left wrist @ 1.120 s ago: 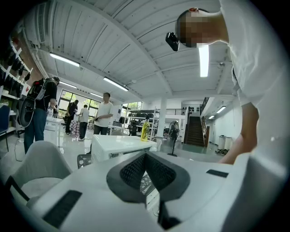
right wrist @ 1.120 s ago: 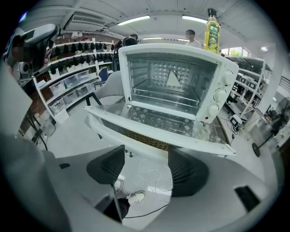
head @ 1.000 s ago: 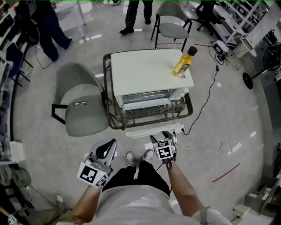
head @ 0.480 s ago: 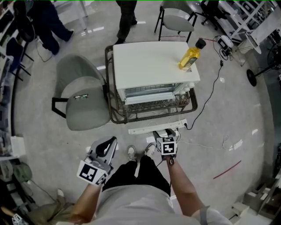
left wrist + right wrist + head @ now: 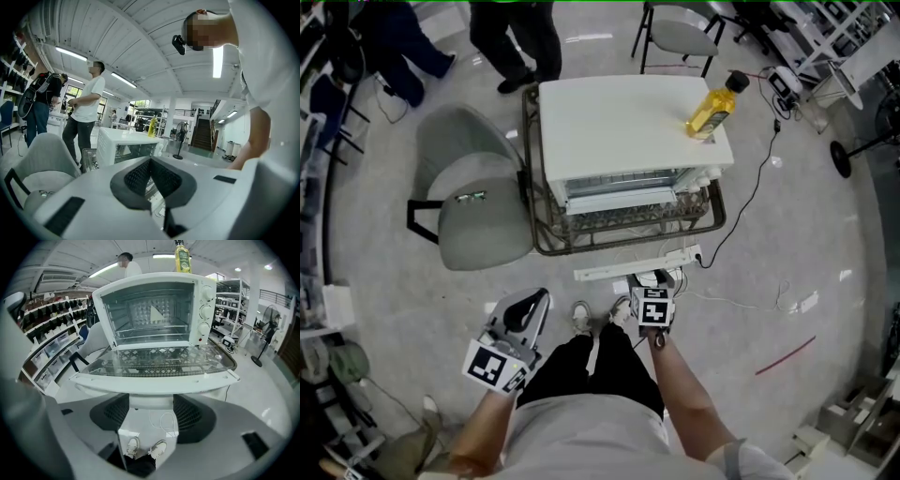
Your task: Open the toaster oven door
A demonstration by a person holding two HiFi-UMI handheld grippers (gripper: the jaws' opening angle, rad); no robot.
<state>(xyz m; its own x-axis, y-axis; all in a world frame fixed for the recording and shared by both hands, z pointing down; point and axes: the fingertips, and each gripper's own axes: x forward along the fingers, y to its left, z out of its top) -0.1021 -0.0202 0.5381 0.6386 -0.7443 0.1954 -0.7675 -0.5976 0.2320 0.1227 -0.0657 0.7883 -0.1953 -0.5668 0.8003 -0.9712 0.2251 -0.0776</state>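
Door (image 5: 159, 363) stays flat just beyond right gripper's (image 5: 151, 405) parted jaws.

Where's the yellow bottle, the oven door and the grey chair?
yellow bottle (image 5: 711, 112), head view, on the middle of its body.
oven door (image 5: 159, 363), right gripper view, on its glass pane.
grey chair (image 5: 483, 227), head view, on the seat.

bright, even indoor light from ceiling strip lights (image 5: 70, 53); pale glare patches on the glossy floor (image 5: 825, 234). shadows faint. both gripper views bulge fisheye-wise, darkening toward the corners.
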